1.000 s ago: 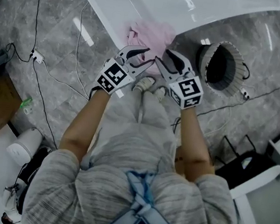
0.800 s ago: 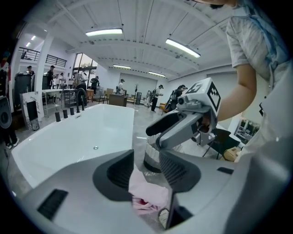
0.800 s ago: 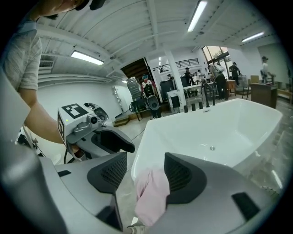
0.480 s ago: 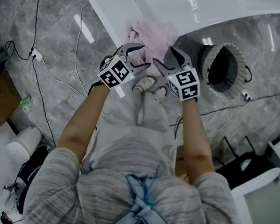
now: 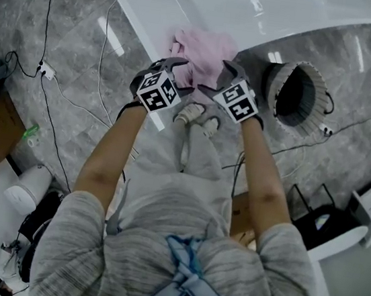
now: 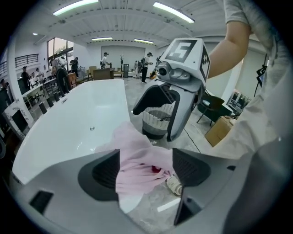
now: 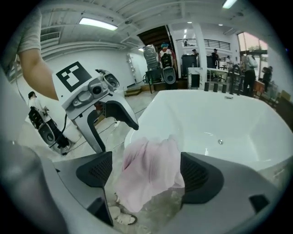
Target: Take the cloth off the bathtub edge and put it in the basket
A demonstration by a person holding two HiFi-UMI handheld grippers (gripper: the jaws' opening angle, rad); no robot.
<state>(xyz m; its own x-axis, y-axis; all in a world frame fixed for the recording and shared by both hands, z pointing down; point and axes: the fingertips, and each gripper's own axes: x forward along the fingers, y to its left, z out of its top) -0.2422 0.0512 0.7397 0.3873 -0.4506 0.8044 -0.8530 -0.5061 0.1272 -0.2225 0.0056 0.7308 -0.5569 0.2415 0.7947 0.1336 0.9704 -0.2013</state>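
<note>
Pink cloth droops over the tub rim; it looks light, soft and limp. Left claw and right claw have just opened wide, with the cloth ahead untouched. A bunched fold looks the best hold.

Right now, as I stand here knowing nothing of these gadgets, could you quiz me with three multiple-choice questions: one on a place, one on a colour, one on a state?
1. Where does the cloth lie?
A on the floor; B over the bathtub edge; C on the person's shoulder.
2. What colour is the cloth?
A green; B black; C pink.
3. How do the jaws of the left gripper and the right gripper stand?
A open; B shut on the cloth; C shut on nothing.

Key:
1 B: it drapes over the white rim.
2 C: both gripper views show it pale pink.
3 A: both pairs have just been opening and their pads stand apart, with the cloth ahead between them, not pressed.
</note>
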